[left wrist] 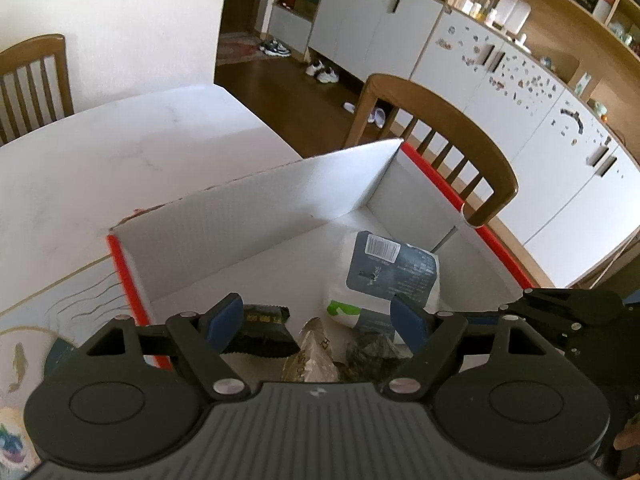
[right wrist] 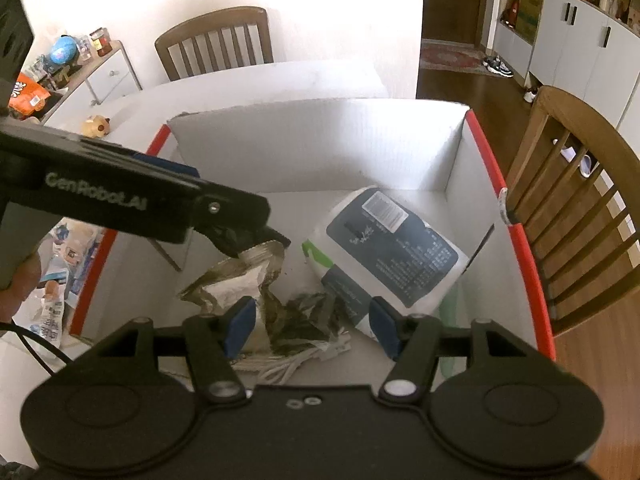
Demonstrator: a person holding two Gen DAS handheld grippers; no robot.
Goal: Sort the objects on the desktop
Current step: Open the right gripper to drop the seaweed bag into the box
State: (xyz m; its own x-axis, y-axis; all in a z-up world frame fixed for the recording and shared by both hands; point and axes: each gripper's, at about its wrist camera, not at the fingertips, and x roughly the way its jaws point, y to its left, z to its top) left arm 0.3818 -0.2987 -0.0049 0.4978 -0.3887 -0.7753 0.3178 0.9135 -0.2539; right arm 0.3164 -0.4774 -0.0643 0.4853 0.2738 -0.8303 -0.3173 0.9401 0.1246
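1. Left gripper is standing wide apart with nothing between its blue pads, hanging over the near end of the box. Right gripper is apart too, nothing pinched, same box under it.
2. Right below the fingers sits the loose stuff: a black snack bar, a clear crinkly wrapper, some dark crumpled packets and a bit of white cord. All lying on the box floor, not held.
3. A bit further in, the big white-and-navy bag leans toward the red-edged right wall.
4. My read: this is the drop-off step, items are in the box and both tools are free. Next move calls for lifting clear of the walls and going for whatever is left on the table.
5. View differences: the right camera shows the left tool from the side, its tip just above or maybe touching the clear wrapper, can't tell which. It also shows more packets outside the box on the left, plus a small plush toy further back. The left camera misses those, but shows the snack bar.
6. Far back: chairs and cupboards.
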